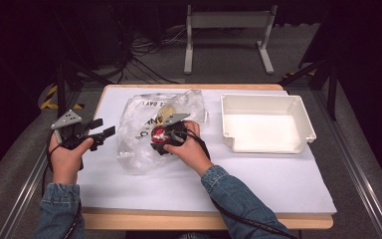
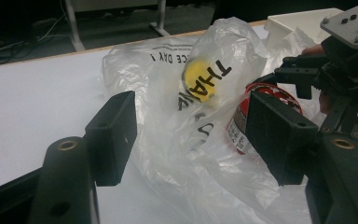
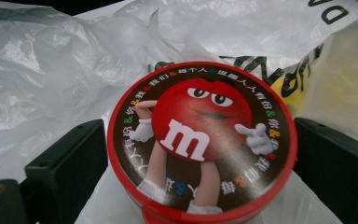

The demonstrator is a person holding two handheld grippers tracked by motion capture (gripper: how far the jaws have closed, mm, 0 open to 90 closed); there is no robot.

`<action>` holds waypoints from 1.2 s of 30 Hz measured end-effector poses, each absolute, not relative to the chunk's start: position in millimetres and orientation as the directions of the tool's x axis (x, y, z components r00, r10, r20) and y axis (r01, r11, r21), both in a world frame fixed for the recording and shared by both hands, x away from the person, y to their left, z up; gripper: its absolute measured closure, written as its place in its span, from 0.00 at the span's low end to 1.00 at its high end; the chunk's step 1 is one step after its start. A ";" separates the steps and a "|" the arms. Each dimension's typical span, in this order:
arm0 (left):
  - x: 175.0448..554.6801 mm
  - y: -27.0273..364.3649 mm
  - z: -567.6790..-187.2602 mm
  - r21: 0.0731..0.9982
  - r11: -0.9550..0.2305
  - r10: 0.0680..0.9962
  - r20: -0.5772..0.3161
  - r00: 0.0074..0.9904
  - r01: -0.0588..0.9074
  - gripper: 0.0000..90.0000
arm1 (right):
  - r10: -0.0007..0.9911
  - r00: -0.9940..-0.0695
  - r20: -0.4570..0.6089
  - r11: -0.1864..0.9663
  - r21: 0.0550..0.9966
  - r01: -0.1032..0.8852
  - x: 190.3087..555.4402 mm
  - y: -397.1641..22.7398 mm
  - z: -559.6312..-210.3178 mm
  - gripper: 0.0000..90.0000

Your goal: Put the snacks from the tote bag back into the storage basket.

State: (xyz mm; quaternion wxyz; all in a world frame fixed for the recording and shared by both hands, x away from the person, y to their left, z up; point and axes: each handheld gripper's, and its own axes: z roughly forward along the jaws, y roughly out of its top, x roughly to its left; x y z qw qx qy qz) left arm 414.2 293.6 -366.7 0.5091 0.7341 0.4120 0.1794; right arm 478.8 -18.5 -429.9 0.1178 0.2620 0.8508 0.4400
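A: Red tin (image 3: 200, 144) sits right between the right gripper (image 3: 200, 186) jaws, one each side at the rim. Round lid, red candy character with a white "m", ring of small print on brown. Grip looks closed on it.

B: Where on the desk (image 1: 258, 184)?

A: Left of centre, lying on the clear plastic bag (image 1: 144, 134). Side label shows in the left gripper view (image 2: 238, 135).

B: Bag contents?

A: Something yellow (image 2: 200, 79) inside, behind the black lettering. Can't tell what it is. Tin sits at the bag's crumpled edge.

B: Left gripper (image 1: 102, 135)?

A: Jaws well apart, nothing between them, just left of the bag and off the desk surface.

B: Tray?

A: White bin (image 1: 303, 119) to the right, well apart from the bag, nothing in it.
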 end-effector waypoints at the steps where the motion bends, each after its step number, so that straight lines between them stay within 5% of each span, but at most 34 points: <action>1: 414.4 293.6 -367.0 0.895 -0.141 0.788 -0.157 0.595 0.423 0.39 | 0.552 -0.833 0.029 0.477 0.809 0.344 479.2 -17.3 -430.4 0.06; 18: 417.7 290.1 -368.9 0.892 -0.143 0.785 -0.163 0.598 0.430 0.39 | 0.532 -0.846 -0.023 0.536 0.783 0.316 480.0 -12.2 -428.4 0.27; 36: 417.4 291.4 -367.7 0.895 -0.143 0.787 -0.156 0.597 0.423 0.39 | 0.502 -0.863 -0.054 0.561 0.780 0.277 475.5 -10.8 -410.6 0.28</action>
